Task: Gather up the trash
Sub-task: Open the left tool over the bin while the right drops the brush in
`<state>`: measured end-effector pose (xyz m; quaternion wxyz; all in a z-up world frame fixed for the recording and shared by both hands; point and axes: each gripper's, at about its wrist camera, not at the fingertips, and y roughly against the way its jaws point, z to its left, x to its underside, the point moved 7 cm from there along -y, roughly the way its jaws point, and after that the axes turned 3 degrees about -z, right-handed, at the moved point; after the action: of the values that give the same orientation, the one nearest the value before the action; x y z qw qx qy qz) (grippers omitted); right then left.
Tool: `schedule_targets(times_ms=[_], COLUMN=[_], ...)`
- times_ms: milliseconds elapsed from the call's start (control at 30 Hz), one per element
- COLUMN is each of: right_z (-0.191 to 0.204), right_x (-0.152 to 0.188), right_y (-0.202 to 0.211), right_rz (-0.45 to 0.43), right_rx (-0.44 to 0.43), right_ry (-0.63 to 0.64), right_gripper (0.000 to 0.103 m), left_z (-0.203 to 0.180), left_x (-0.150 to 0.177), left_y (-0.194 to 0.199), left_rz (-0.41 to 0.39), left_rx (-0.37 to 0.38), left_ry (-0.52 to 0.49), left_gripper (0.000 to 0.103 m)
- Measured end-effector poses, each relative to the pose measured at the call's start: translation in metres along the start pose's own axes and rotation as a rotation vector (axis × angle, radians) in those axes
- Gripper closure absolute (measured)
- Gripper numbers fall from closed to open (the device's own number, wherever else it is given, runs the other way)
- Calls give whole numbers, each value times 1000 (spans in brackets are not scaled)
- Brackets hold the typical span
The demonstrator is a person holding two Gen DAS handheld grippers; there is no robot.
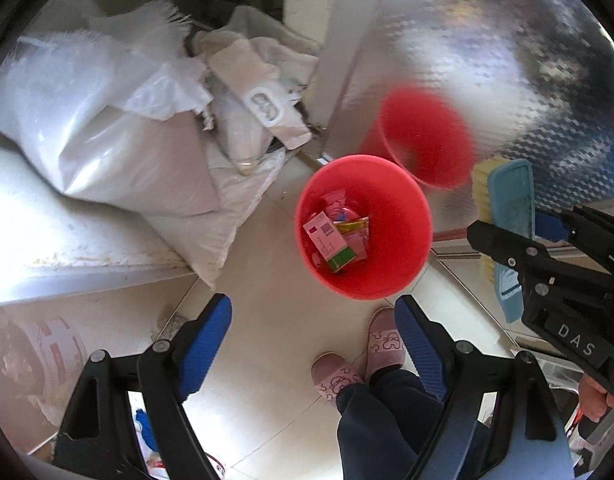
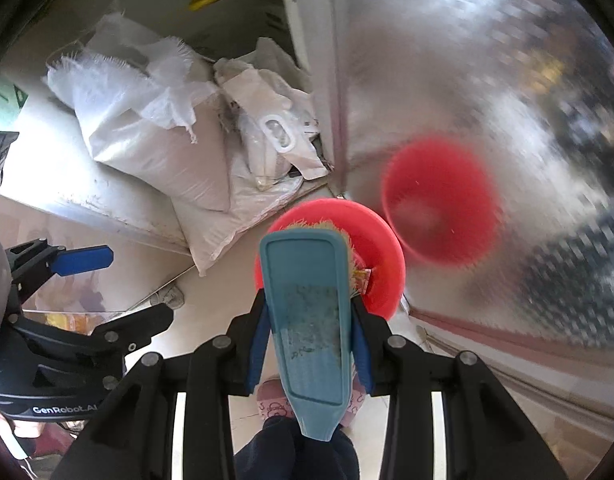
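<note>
A red bin (image 1: 403,240) stands on the tiled floor beside a shiny metal wall. Inside it lie a pink, white and green carton (image 1: 329,240) and several wrappers. My left gripper (image 1: 319,336) points down just short of the bin, open, with only floor and slippers between its blue fingers (image 1: 211,344). My right gripper (image 2: 309,312) is shut on a blue hand brush (image 2: 307,340) with yellowish bristles, held over the near rim of the red bin (image 2: 383,248). The left wrist view shows that brush (image 1: 511,200) at the right edge. The left gripper (image 2: 119,288) appears open at the left of the right wrist view.
White woven sacks (image 1: 107,120) and a pale bag (image 1: 259,92) are piled on a raised ledge (image 1: 47,240) left of the bin. The metal wall (image 1: 507,60) mirrors the bin as a red blur (image 1: 427,136). A person's pink slippers (image 1: 383,340) stand on the floor below the grippers.
</note>
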<state>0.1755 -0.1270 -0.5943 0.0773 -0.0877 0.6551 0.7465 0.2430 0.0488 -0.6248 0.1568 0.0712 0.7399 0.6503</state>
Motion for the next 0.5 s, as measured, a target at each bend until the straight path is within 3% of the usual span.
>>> schedule_targets(times_ms=[133, 233, 367, 500], right_z=[8, 11, 11, 10], right_x=[-2, -4, 0, 3], right_y=[-7, -8, -8, -1], right_rz=[27, 19, 24, 26], right_rx=[-16, 26, 30, 19], right_ry=[33, 55, 65, 55], right_gripper=[68, 67, 51, 42], left_z=[8, 8, 6, 2], left_x=[4, 6, 9, 10], left_y=[2, 1, 3, 15], left_rz=[-5, -4, -4, -23], left_rx=[-8, -19, -23, -39], left_ry=[19, 26, 26, 11], left_gripper=[21, 21, 21, 21])
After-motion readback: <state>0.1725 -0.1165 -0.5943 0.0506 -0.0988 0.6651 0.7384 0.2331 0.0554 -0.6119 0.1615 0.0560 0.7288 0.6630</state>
